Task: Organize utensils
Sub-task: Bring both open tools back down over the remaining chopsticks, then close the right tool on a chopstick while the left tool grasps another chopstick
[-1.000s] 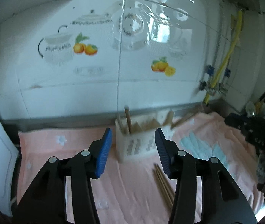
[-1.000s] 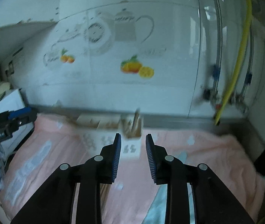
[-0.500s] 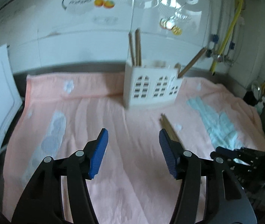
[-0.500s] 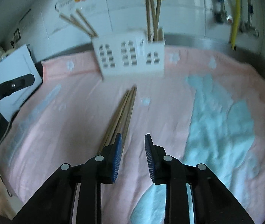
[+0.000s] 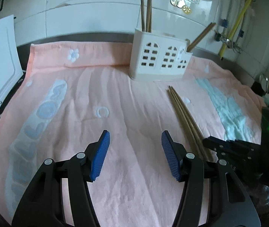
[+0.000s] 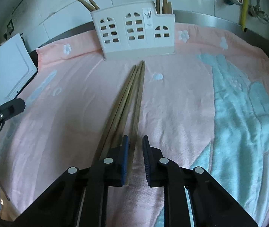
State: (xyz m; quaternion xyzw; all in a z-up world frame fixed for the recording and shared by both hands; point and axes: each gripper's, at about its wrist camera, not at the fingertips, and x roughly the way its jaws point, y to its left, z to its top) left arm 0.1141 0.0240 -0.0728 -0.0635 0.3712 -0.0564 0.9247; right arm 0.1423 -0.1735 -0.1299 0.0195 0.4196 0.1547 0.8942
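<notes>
- Left wrist view: left gripper [image 5: 134, 156], jaws well apart, nothing between them, over bare pink towel [image 5: 115, 98]; loose chopsticks [image 5: 183, 111] lie to its right
- Right wrist view: right gripper [image 6: 135, 158], jaws just closing to a narrow gap around one chopstick [image 6: 137, 102] of the bundle, contact unclear; white holder [image 6: 134, 32] beyond

White tiled wall [image 5: 89, 17] with fruit decals, yellow pipe [image 5: 234, 24], perhaps steel counter edge [image 6: 219, 21]
</notes>
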